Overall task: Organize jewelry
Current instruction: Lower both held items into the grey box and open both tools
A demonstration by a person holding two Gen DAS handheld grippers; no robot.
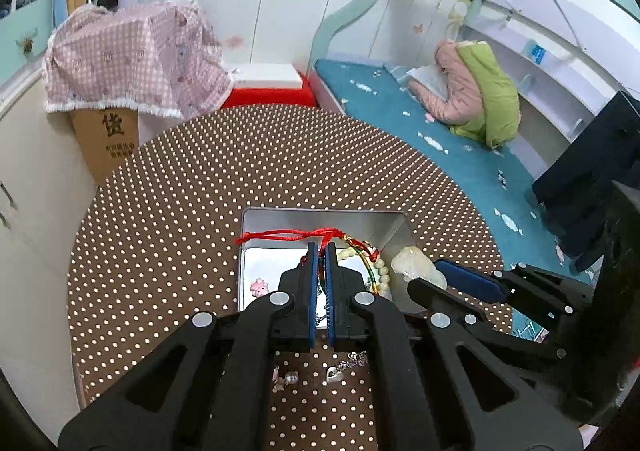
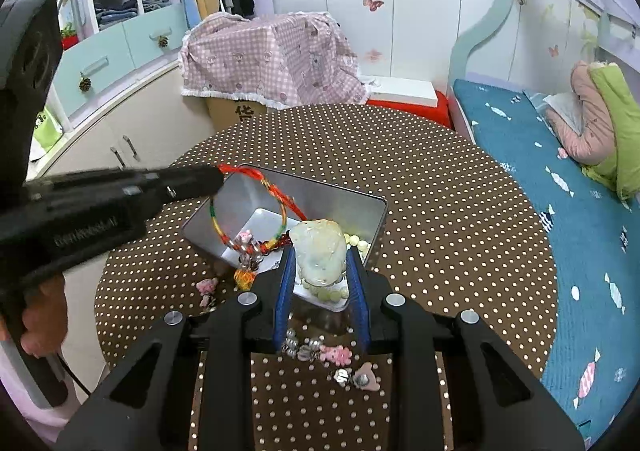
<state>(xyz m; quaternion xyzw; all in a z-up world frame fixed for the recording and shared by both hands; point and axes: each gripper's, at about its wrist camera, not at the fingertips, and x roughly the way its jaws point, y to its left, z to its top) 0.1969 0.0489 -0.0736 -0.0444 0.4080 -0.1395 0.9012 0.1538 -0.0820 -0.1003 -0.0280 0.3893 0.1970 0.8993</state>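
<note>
a: what is my left gripper (image 1: 321,251) doing?

b: i'm that one. my blue rubber pads are pinched tight on a red braided cord (image 1: 288,237), thin and twisted. it hangs over the open metal tin (image 1: 320,219), a shiny rectangular box with rounded corners. the cord runs on into a loop woven in red, yellow and green (image 2: 256,211).

a: and my right gripper (image 2: 320,267)?

b: mine too. its flat blue pads clasp a pale jade pendant (image 2: 318,251), smooth, milky and carved, held by its two sides just above the tin's near edge. a string of round pale green beads (image 2: 332,293) lies in the tin under it.

a: what's underneath?

b: a round table with a brown cloth dotted in white (image 1: 200,191). small charms lie loose on it near me: a pink flower piece (image 2: 338,355), silver beads (image 2: 300,349), a pink bear (image 2: 207,287).
</note>
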